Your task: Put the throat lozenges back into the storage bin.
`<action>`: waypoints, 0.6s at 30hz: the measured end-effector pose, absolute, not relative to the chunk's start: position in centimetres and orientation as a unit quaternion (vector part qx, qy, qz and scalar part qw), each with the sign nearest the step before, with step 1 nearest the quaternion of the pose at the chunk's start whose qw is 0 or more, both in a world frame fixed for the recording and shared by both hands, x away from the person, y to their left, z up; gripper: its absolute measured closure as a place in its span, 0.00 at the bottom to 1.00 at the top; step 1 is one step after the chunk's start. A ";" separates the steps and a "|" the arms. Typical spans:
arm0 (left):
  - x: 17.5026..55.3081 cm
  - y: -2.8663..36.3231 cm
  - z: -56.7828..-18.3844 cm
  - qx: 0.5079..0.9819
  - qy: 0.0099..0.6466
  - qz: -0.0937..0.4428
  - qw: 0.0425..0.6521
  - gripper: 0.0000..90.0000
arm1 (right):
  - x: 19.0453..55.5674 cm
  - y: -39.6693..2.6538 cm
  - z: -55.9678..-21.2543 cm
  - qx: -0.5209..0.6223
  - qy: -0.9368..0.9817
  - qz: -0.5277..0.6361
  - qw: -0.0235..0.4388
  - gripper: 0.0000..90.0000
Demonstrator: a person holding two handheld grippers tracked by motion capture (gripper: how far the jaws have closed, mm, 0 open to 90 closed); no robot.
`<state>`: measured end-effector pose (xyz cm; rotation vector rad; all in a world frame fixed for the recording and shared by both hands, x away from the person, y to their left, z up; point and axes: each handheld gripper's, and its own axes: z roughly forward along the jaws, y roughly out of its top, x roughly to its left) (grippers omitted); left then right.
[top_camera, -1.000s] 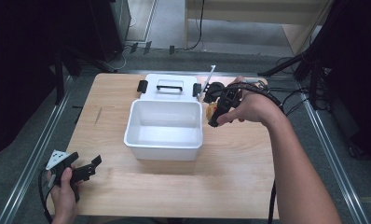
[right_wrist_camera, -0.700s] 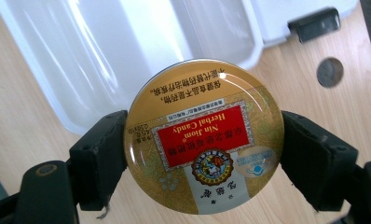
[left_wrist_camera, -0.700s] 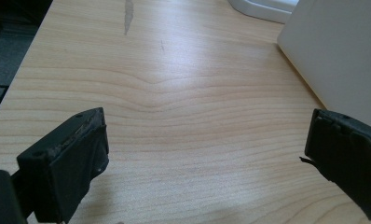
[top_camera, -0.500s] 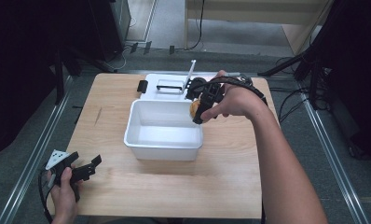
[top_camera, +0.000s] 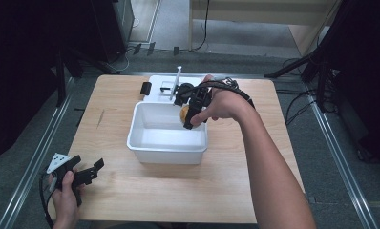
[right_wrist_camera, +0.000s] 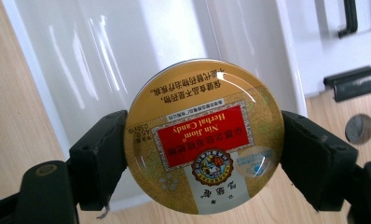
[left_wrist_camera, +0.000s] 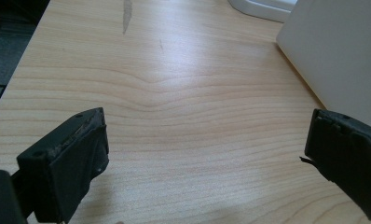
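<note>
Light wood table, white bin and lid on it.

White rectangular bin is set around the middle of the table, slightly toward the far edge, open side up. A flat white lid with a black handle and black latches is laid at the far edge, directly behind the bin, seemingly touching its far wall. A dark streak is seen on the wood left of the bin, toward the left edge. The near half of the tabletop is bare wood grain; the near left corner is overlapped by a hand-held tool, contact not determinable.
</note>
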<state>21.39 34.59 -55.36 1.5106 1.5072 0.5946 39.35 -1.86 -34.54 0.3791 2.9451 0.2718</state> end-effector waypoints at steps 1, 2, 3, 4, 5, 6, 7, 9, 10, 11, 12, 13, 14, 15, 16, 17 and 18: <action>21.4 34.6 -55.3 0.610 0.609 0.239 0.446 0.00 | 39.4 -1.7 -34.7 0.121 0.985 0.092 0.081 0.23; 21.4 34.6 -55.3 0.611 0.609 0.239 0.446 0.00 | 39.3 -1.5 -34.8 0.120 0.986 0.089 0.079 0.23; 21.4 34.6 -55.4 0.610 0.609 0.240 0.447 0.00 | 39.4 -1.4 -35.0 0.116 0.986 0.089 0.080 0.23; 21.4 34.6 -55.4 0.610 0.608 0.240 0.447 0.00 | 39.3 -1.2 -35.1 0.118 0.986 0.086 0.080 0.23; 21.4 34.6 -55.4 0.610 0.609 0.240 0.447 0.00 | 39.4 -1.2 -35.2 0.116 0.986 0.086 0.081 0.23; 21.4 34.6 -55.4 0.610 0.608 0.240 0.448 0.00 | 39.4 -1.1 -35.4 0.114 0.986 0.087 0.080 0.23; 21.4 34.6 -55.4 0.610 0.608 0.240 0.448 0.00 | 39.4 -1.0 -35.5 0.112 0.987 0.086 0.081 0.23; 21.4 34.6 -55.4 0.610 0.607 0.240 0.449 0.00 | 39.4 -0.9 -35.8 0.108 0.987 0.087 0.079 0.23; 21.4 34.6 -55.4 0.610 0.607 0.240 0.449 0.00 | 39.4 -0.9 -36.0 0.107 0.987 0.087 0.078 0.23; 21.4 34.6 -55.4 0.611 0.608 0.239 0.448 0.00 | 39.4 -0.8 -36.1 0.105 0.988 0.087 0.078 0.23; 21.4 34.6 -55.4 0.611 0.608 0.239 0.448 0.00 | 39.5 -0.8 -36.4 0.103 0.988 0.087 0.076 0.23; 21.4 34.6 -55.4 0.611 0.607 0.238 0.448 0.00 | 39.5 -0.8 -36.6 0.104 0.988 0.087 0.075 0.23; 21.4 34.6 -55.4 0.612 0.607 0.238 0.448 0.00 | 39.5 -0.8 -36.9 0.104 0.988 0.087 0.074 0.23; 21.4 34.6 -55.4 0.612 0.607 0.237 0.448 0.00 | 39.6 -0.8 -37.0 0.105 0.988 0.086 0.071 0.23; 21.5 34.6 -55.4 0.612 0.607 0.237 0.448 0.00 | 39.6 -0.8 -37.3 0.104 0.989 0.085 0.068 0.23; 21.4 34.6 -55.4 0.612 0.607 0.237 0.448 0.00 | 39.7 -0.8 -37.6 0.103 0.989 0.083 0.067 0.23; 21.4 34.6 -55.4 0.612 0.607 0.238 0.449 0.00 | 39.7 -0.8 -37.8 0.106 0.989 0.078 0.068 0.23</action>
